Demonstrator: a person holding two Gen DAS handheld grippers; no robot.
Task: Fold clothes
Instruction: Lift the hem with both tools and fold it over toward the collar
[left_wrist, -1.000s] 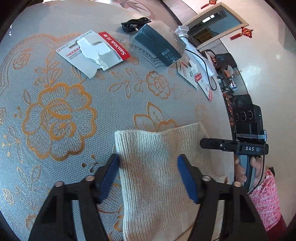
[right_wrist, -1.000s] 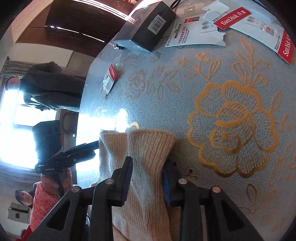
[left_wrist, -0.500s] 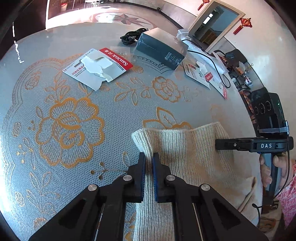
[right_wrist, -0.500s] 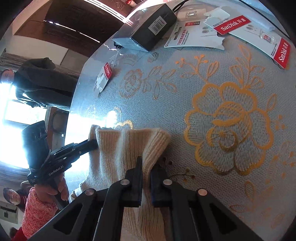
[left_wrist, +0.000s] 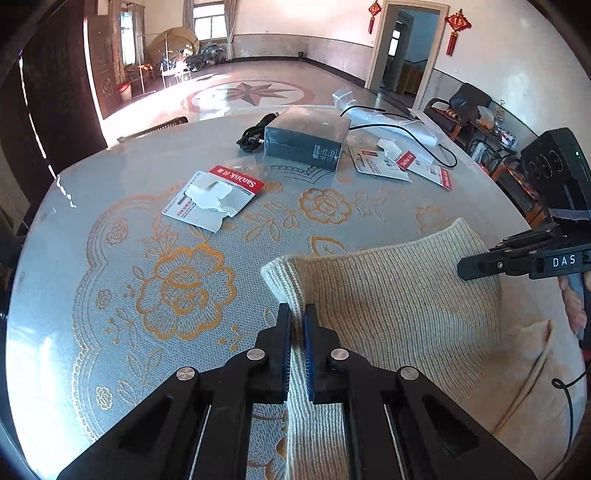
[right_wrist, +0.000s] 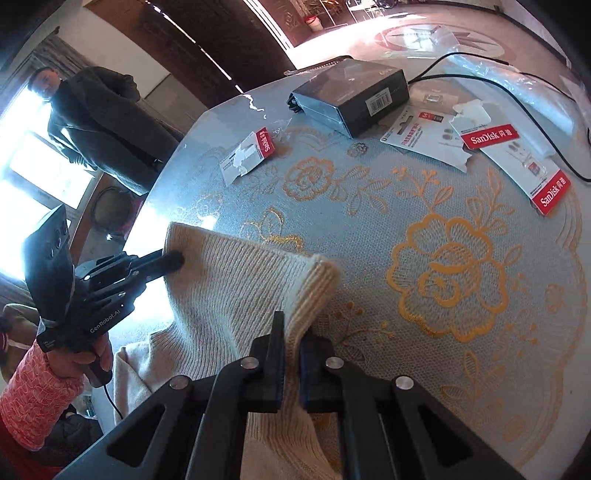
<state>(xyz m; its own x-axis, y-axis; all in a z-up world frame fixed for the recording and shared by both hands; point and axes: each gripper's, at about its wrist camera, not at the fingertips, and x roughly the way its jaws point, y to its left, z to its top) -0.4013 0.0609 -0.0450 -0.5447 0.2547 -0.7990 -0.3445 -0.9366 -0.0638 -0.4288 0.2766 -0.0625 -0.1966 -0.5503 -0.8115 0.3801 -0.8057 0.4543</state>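
Note:
A cream knitted sweater lies at the near edge of a round table, its ribbed hem lifted off the cloth. My left gripper is shut on the hem's left corner, the knit pinched between its blue pads. In the same view my right gripper holds the hem's far right corner. The right wrist view shows the sweater raised into a ridge, with my right gripper shut on the ribbed edge. The left gripper grips the other corner there, held by a hand in a red patterned sleeve.
The table wears a lace cloth with gold flowers. On its far side lie a dark box, a black cable, and torn SanDisk cards. A person in a dark coat stands beyond the table.
Both grippers shut on the sweater's hem, then lifted it off the table. The cameras tilted up, so the room beyond the table has come into view.

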